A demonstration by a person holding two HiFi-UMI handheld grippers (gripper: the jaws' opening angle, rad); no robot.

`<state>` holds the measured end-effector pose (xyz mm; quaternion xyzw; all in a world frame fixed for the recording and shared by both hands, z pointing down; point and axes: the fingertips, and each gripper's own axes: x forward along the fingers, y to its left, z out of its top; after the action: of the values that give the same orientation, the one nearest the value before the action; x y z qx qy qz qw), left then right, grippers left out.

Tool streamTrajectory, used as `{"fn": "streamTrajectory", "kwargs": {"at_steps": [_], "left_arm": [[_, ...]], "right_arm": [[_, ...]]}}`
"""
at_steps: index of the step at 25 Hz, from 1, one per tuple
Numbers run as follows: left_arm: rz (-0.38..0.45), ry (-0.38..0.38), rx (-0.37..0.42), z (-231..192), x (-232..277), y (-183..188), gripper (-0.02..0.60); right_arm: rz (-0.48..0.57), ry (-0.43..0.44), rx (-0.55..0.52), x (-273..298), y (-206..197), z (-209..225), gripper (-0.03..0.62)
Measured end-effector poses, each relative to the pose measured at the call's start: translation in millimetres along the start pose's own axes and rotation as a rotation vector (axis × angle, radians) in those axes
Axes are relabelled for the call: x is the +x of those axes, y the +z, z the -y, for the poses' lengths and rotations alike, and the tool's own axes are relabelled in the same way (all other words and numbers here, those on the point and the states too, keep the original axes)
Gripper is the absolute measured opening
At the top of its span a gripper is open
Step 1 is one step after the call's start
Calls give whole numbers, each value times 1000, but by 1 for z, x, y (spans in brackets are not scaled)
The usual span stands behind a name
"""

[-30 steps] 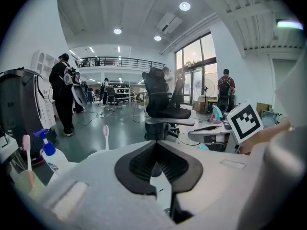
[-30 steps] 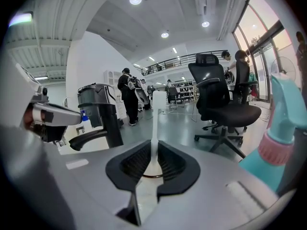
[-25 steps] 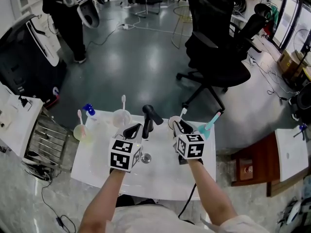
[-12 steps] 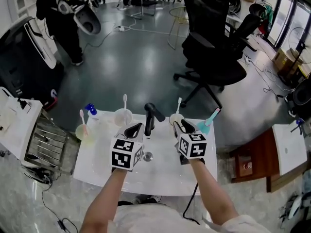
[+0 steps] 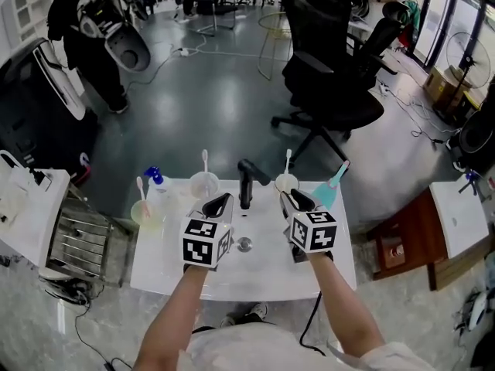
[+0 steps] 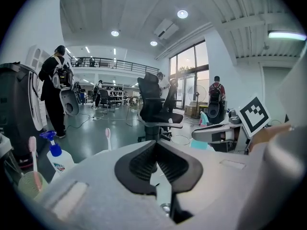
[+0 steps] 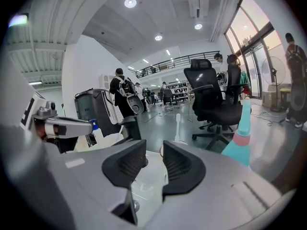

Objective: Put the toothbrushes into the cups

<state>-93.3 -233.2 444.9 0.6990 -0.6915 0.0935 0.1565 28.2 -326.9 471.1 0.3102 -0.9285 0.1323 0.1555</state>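
Observation:
Several cups stand along the far edge of the white sink top (image 5: 170,265), each with a toothbrush upright in it. A yellowish cup (image 5: 144,212) holds a pink toothbrush (image 6: 32,152). A clear cup (image 5: 203,184) holds a white one (image 6: 108,138). Another cup (image 5: 286,182) holds a white toothbrush (image 7: 178,126), and a teal cup (image 5: 328,196) holds a teal one (image 7: 242,128). My left gripper (image 5: 220,204) is shut and empty. My right gripper (image 5: 298,201) is open; its jaws have just been closing, with nothing between them. Both hover short of the cups.
A black faucet (image 5: 246,181) rises between the grippers, with the drain (image 5: 244,244) below it. A blue-capped spray bottle (image 5: 157,184) stands by the left cups. A metal rack (image 5: 77,234) lies left of the sink. A black office chair (image 5: 329,83) and a person (image 5: 77,29) are on the floor beyond.
Both grippers have drawn back a little from the cups and risen; the right one moved more. The toothbrushes stay upright in their cups.

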Motion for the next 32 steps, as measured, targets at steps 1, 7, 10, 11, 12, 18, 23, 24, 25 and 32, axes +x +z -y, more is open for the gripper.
{"fn": "streamTrajectory", "kwargs": {"at_steps": [1, 7, 10, 11, 12, 18, 23, 24, 25, 32], "left_arm": [[1, -5, 2, 0, -3, 0, 3], [1, -29, 16, -8, -26, -3, 3], [8, -36, 25, -14, -38, -1, 3], [10, -38, 28, -16, -42, 0, 3], [11, -40, 30, -19, -46, 0, 3], [24, -56, 43, -29, -66, 2, 3], [25, -79, 54, -33, -80, 1, 3], [24, -84, 56, -33, -82, 0, 3], [22, -89, 59, -33, -85, 0, 3], [24, -112, 66, -32, -95, -7, 3]], "right_arm": [[6, -4, 4, -4, 2, -3, 109], [31, -23, 11, -26, 11, -26, 71], [46, -27, 11, -38, 17, -37, 53], [49, -30, 9, -42, 18, -40, 47], [51, -33, 6, -45, 19, -44, 43], [49, -36, -14, -64, 22, -67, 20], [44, -38, -21, -78, 21, -84, 3], [42, -37, -23, -80, 20, -87, 3], [41, -36, -24, -83, 20, -89, 3], [47, -42, -33, -96, 21, -96, 3]]}}
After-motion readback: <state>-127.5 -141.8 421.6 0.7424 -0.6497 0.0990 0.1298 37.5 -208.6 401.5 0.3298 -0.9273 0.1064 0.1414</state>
